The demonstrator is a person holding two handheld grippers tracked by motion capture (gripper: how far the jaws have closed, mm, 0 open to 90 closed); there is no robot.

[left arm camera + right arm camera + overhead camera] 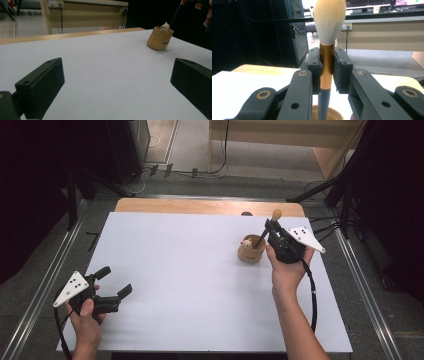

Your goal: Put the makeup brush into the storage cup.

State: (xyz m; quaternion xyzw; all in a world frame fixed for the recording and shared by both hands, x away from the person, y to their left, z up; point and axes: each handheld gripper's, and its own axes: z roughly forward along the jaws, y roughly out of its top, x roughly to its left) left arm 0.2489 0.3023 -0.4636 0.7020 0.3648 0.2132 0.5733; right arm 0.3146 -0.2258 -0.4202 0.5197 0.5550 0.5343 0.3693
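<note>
1. Right gripper clenched on the brush at its copper collar, bristles up, handle end down in the wooden pot at the table's right side.
2. Left gripper released, jaws wide apart, resting near the left front corner, well apart from the pot.
3. Probably seating the brush in the pot: keep it upright, lower straight, loosen only once the handle bottoms out.
4. Avoid nudging the small figure on the rim.
</note>
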